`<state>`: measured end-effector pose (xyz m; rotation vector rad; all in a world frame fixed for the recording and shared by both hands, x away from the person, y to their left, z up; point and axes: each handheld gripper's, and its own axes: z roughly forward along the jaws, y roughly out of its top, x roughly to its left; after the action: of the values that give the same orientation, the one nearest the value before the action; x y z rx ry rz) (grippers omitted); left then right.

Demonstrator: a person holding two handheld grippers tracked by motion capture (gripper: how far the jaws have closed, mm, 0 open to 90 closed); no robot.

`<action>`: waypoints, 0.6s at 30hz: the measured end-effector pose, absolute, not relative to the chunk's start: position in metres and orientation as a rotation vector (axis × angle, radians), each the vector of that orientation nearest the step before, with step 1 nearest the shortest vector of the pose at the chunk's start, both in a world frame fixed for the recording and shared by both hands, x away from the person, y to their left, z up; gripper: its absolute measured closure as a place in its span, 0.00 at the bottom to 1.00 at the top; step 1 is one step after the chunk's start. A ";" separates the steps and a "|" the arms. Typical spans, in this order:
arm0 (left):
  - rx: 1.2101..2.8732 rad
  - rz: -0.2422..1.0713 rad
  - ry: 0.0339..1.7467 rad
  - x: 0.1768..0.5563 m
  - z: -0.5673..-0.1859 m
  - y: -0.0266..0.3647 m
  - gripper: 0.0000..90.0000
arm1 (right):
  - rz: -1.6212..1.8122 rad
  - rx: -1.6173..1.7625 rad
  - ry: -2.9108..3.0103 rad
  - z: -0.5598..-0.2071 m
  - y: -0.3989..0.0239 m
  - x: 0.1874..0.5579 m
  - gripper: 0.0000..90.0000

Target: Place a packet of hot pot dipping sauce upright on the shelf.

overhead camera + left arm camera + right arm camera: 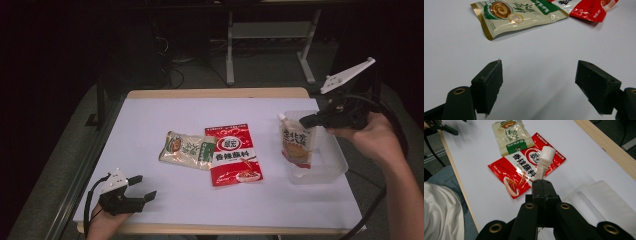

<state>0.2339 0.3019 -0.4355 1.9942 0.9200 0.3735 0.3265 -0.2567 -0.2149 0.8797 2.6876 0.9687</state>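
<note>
High view: right tool [306,120] clamped on spouted pouch [296,142] above clear tray [335,165] (left tool [142,187] agape).

A lab or test room, dim beyond the table [150,200]; white sheet over a wood-edged top; metal desk legs [230,50] and loose cables [175,70] on the grey floor [260,70] behind.

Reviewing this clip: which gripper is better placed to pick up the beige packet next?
Probably left. The left gripper is open and empty, facing the beige packet across bare table. The right gripper is shut on the spouted pouch over the clear container.
</note>
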 end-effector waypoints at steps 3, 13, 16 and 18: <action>1.987 0.373 0.928 0.234 -0.436 0.302 0.24 | 0.975 0.894 2.678 -0.214 -0.268 0.320 1.00; 1.988 0.377 0.941 0.235 -0.437 0.302 0.24 | 1.005 0.907 2.665 -0.217 -0.293 0.304 1.00; 1.988 0.378 0.944 0.235 -0.438 0.302 0.24 | 1.009 0.914 2.666 -0.218 -0.300 0.300 1.00; 1.988 0.380 0.945 0.235 -0.438 0.302 0.24 | 1.016 0.915 2.658 -0.219 -0.306 0.298 1.00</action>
<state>0.2352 0.3023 -0.4377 1.9885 0.9448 0.3800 0.2976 -0.3064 -0.2187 0.9153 2.6576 1.0163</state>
